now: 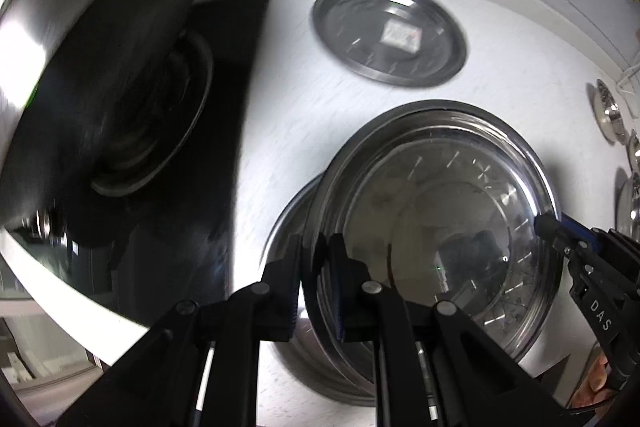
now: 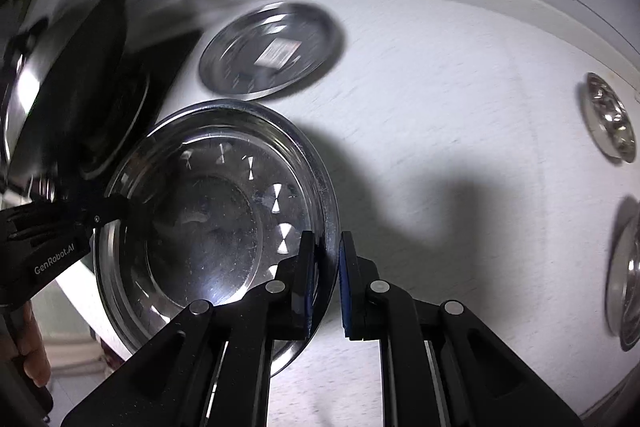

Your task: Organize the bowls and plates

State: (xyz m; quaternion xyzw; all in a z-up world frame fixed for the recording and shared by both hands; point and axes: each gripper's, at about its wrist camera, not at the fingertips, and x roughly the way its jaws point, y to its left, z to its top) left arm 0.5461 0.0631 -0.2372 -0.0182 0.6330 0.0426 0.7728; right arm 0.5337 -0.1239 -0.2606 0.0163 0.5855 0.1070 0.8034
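A steel plate (image 1: 440, 227) is held tilted above another steel plate (image 1: 288, 227) that lies on the white counter. My left gripper (image 1: 316, 255) is shut on the held plate's left rim. My right gripper (image 2: 326, 259) is shut on the same plate (image 2: 208, 219) at its right rim; the right gripper also shows in the left wrist view (image 1: 548, 227), and the left gripper shows in the right wrist view (image 2: 120, 207). A third steel plate (image 1: 388, 33) with a label lies flat farther back; it also shows in the right wrist view (image 2: 272, 49).
A black stove top (image 1: 224, 115) with a large dark pan (image 1: 120, 67) stands at the left. Several steel bowls (image 2: 610, 117) lie at the right edge of the white counter (image 2: 440, 107). A tiled wall runs behind.
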